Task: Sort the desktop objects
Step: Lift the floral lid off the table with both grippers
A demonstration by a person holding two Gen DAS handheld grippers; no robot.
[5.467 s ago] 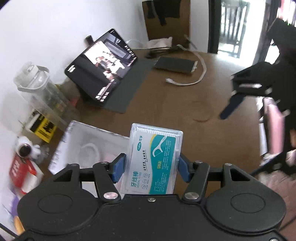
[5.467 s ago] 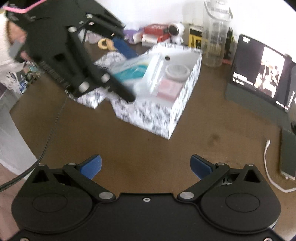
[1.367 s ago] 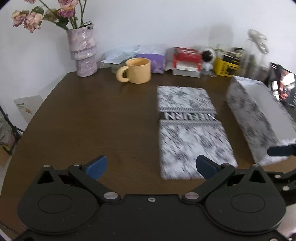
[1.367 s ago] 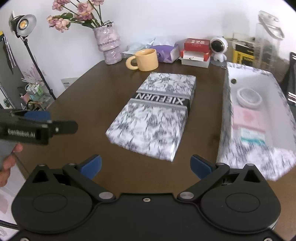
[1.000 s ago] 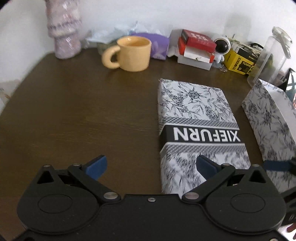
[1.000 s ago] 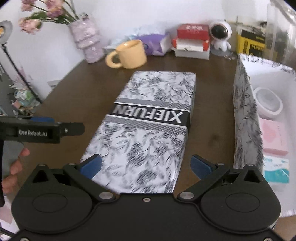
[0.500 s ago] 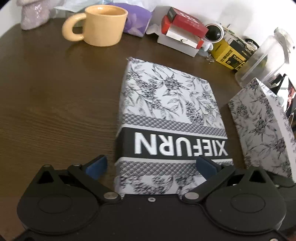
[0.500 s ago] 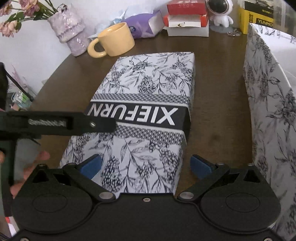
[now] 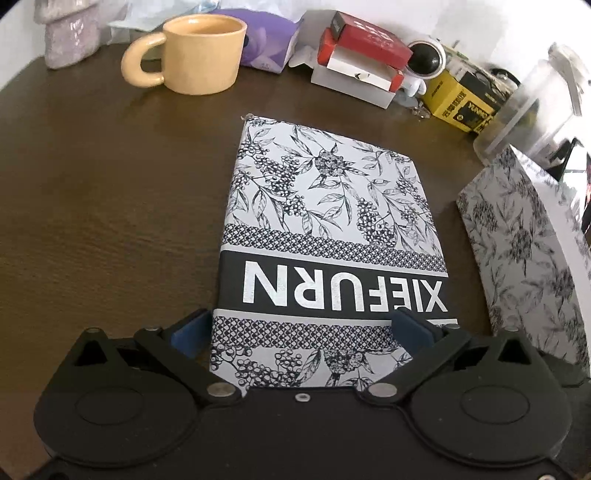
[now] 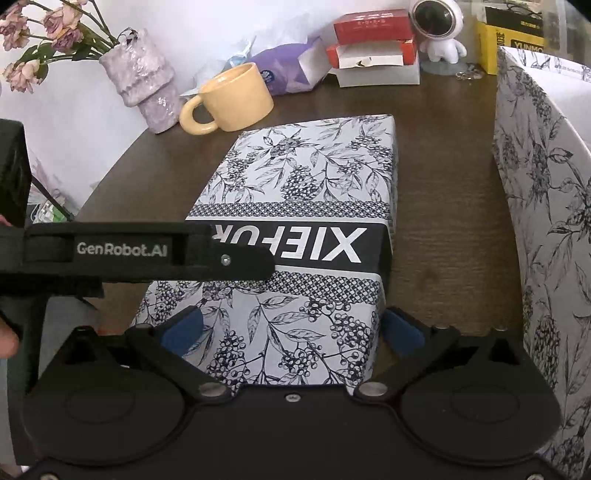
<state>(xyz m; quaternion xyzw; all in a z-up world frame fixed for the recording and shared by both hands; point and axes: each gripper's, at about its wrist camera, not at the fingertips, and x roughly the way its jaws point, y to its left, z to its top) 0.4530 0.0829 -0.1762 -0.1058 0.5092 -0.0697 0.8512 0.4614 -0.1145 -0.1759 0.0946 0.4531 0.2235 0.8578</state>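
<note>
Straddling the near end of the patterned lid (image 9: 325,236) at the bottom centre of both views, I am keeping my left gripper (image 9: 303,330) and right gripper (image 10: 291,328) spread wide, pinching nothing. Beyond, the lid is lying flat mid-frame on the table (image 9: 103,192), with the open box (image 10: 543,192) standing at the right edge. Farther back, a yellow mug (image 9: 195,53) is sitting upper left.

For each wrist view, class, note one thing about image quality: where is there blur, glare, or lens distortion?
Left wrist view: the clear jar at the far right is smeared, while the floral lid with its XIEFURN lettering is sharp. The table edge bows from the fisheye. Right wrist view: the white wall is overexposed, and the open box's wall curves strongly at the right edge.
</note>
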